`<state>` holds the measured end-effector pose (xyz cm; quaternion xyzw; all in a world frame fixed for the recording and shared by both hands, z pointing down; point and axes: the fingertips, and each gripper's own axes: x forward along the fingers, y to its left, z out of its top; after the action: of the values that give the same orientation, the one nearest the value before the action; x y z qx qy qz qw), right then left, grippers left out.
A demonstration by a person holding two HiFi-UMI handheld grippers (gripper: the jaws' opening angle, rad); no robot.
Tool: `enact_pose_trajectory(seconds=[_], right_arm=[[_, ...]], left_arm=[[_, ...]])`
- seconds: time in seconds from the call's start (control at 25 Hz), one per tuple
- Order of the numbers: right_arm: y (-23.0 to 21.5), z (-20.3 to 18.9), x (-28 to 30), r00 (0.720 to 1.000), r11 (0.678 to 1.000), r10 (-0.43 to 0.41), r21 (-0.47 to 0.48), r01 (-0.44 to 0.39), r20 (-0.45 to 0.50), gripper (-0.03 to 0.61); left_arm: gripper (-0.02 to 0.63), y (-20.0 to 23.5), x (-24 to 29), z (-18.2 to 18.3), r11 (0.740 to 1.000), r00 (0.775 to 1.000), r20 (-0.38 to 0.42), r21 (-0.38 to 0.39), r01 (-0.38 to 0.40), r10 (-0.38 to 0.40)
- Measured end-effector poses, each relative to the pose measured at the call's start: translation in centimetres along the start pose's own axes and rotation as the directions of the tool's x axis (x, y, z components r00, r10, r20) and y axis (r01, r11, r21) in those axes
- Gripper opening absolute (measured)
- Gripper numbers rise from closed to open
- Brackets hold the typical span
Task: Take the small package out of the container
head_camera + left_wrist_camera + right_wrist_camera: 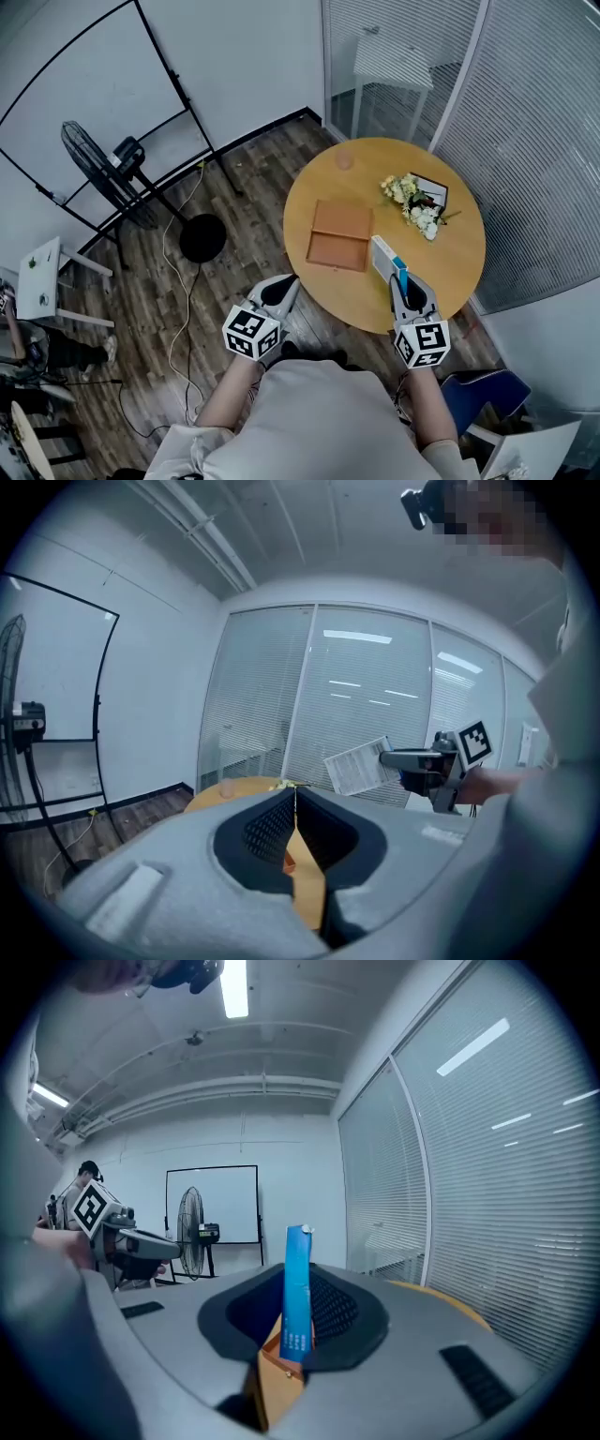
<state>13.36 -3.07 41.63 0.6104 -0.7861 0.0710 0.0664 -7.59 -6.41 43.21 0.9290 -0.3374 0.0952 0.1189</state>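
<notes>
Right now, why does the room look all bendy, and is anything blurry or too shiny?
Head view: the wide lens bows the whiteboard edges; the table is sharp. Left gripper view: dark round corners, lamp reflections streak the glass wall, and a mosaic patch was added top right. Right gripper view: the ceiling lamp glares; the package looks crisp.

A round wooden table (450, 267) stands on a dark plank floor (248, 173). Near the table's middle lies a flat orange-brown box (339, 235). Over the table's near edge, the right gripper (402, 279) clasps a flat white-and-blue package (385, 259), just right of the box. A bunch of cream flowers (412, 202) lies on the table's far right. The left gripper (284, 289) hovers off its near-left edge. A black standing fan (101, 159) is well left of the table.
</notes>
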Motion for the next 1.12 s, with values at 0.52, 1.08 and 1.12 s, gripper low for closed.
enact_pose_trajectory(seconds=[0.52, 1.08, 1.12], right_arm=[[1.5, 4.1, 1.2, 0.996, 0.998, -0.063, -0.002, 0.063, 0.061, 0.063], [2.0, 4.4, 1.5, 0.995, 0.996, -0.090, -0.017, 0.090, 0.047, 0.063], [2.0, 4.4, 1.4, 0.995, 0.996, -0.091, -0.016, 0.092, 0.047, 0.063]], left_arm=[[0.020, 2.4, 0.8, 3.5, 0.997, 0.996, 0.045, 0.004, 0.077, -0.077], [0.020, 4.0, 0.7, 3.7, 0.995, 0.994, 0.046, 0.004, 0.096, -0.096], [0.020, 4.1, 0.6, 3.6, 0.995, 0.994, 0.045, 0.003, 0.095, -0.095]])
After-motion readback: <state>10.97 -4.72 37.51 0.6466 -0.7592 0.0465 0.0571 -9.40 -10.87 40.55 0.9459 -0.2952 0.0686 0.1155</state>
